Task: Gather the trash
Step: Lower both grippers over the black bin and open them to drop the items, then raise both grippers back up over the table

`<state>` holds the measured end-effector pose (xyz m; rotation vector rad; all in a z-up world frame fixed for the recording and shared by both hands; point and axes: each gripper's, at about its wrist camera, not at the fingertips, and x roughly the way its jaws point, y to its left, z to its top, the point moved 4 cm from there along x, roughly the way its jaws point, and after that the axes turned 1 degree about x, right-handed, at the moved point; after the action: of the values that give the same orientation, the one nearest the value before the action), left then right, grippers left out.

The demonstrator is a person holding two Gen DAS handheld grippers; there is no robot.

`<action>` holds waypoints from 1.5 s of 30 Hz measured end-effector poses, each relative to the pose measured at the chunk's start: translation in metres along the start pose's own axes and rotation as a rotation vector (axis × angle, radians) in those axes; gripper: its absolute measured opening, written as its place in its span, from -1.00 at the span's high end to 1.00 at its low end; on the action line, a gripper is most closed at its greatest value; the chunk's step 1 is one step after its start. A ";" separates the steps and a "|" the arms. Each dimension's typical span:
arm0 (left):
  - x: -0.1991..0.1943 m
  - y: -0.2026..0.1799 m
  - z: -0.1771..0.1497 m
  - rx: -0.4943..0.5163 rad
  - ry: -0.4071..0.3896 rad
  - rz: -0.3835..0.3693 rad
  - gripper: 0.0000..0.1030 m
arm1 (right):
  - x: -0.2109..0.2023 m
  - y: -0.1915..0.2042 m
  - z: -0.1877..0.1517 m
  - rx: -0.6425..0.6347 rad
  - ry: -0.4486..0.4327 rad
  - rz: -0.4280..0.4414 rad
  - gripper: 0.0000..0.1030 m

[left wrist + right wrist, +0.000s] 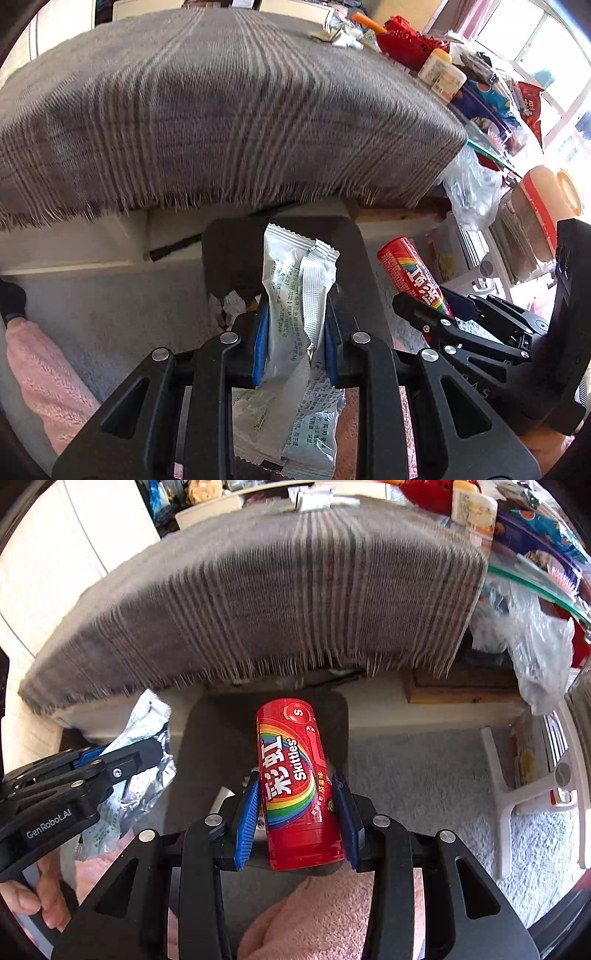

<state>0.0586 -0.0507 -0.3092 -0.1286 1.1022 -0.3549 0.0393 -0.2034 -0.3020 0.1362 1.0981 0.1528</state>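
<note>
Left gripper (295, 325): I hold it clamped on crumpled foil wrappers (295, 295), which stick out ahead of the pads.

Right gripper (297, 808): clamped on a red candy tube (291, 775), upright between the pads.

Bin (236, 254): dark, just ahead of and below both grippers, paper scraps inside.

Progress, my judgement: both pieces picked, neither dropped; release over the bin is left.

More litter (340, 33): far ahead, on the plaid-covered bench (221, 110).

Floor: grey carpet (424, 775). Cluttered shelves to the right.
</note>
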 end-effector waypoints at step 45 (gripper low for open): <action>-0.057 0.036 0.162 0.074 -0.212 0.162 -0.84 | -0.065 -0.060 0.185 0.154 -0.205 -0.008 -0.93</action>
<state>0.1872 -0.0087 -0.1976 -0.0103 0.8817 -0.2309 0.1793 -0.2810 -0.1732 0.2791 0.9053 0.0458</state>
